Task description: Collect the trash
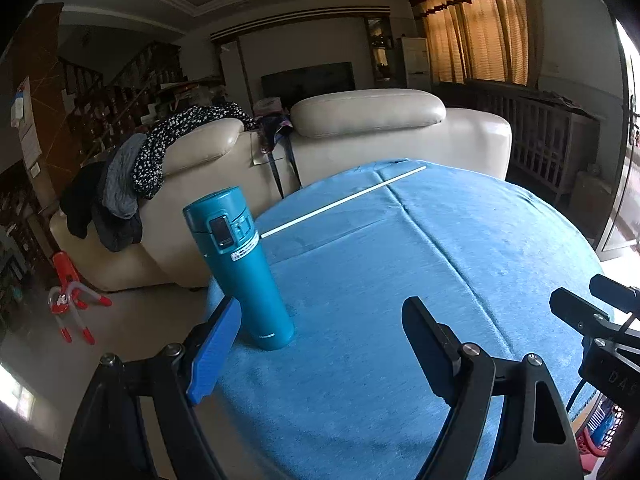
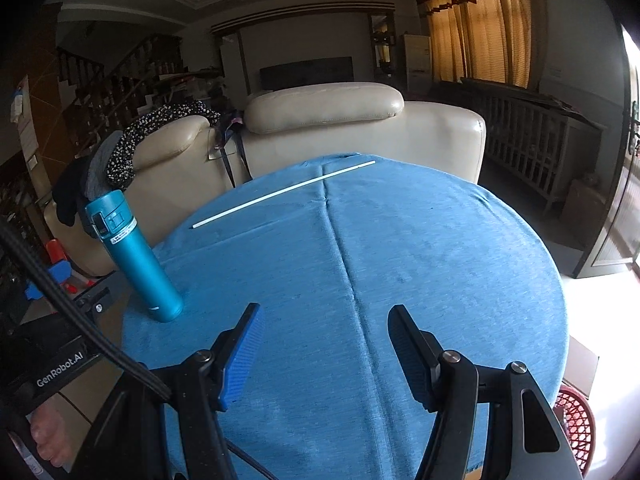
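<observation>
Blue-clothed round desk (image 2: 440,240) bears one thin white stick (image 2: 280,191), upper centre; both tools, left tool (image 1: 320,340) and right tool (image 2: 324,340), spread empty. Next: reach it.

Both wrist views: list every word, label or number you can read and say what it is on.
"GenRobot.AI": on the black body of the left gripper, seen in the right wrist view.
"DAS": faint, cut-off letters on the black body of the right gripper, seen in the left wrist view.
White label band on the teal bottle: print too small to read.
Small mark near the bottle's base: blurred, unreadable.
Papers on the left wall: too small to read.
</observation>
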`<state>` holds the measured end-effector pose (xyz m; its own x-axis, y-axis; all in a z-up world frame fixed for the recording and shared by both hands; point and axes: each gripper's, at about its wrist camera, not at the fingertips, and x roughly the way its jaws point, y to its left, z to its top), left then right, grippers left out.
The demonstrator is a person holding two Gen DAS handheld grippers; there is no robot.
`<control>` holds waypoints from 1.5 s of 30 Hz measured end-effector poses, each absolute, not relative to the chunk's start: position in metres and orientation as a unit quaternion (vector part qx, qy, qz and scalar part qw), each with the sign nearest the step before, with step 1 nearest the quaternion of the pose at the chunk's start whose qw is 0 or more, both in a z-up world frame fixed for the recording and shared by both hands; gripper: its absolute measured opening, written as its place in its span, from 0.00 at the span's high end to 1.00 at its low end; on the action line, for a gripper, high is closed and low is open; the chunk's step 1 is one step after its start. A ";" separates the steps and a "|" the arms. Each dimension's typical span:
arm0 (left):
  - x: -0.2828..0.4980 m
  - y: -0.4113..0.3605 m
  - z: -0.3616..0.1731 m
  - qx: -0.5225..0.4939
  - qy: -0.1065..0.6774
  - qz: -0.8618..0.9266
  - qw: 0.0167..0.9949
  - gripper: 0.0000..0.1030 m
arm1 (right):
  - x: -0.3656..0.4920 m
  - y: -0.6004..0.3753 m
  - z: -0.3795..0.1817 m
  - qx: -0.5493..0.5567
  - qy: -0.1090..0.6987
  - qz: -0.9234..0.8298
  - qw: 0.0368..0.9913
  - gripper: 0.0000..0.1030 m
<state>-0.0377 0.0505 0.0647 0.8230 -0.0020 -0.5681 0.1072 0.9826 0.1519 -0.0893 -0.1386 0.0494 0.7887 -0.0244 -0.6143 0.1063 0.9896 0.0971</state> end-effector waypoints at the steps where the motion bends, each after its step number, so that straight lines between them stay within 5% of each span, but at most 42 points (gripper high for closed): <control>1: -0.037 0.051 0.064 0.090 0.296 -0.028 0.951 0.19 | -0.089 -0.138 0.049 0.064 0.325 -0.035 0.943 0.34; 45: -0.037 0.059 0.059 0.089 0.300 -0.024 0.949 0.19 | -0.079 -0.139 0.041 0.072 0.339 -0.043 0.937 0.34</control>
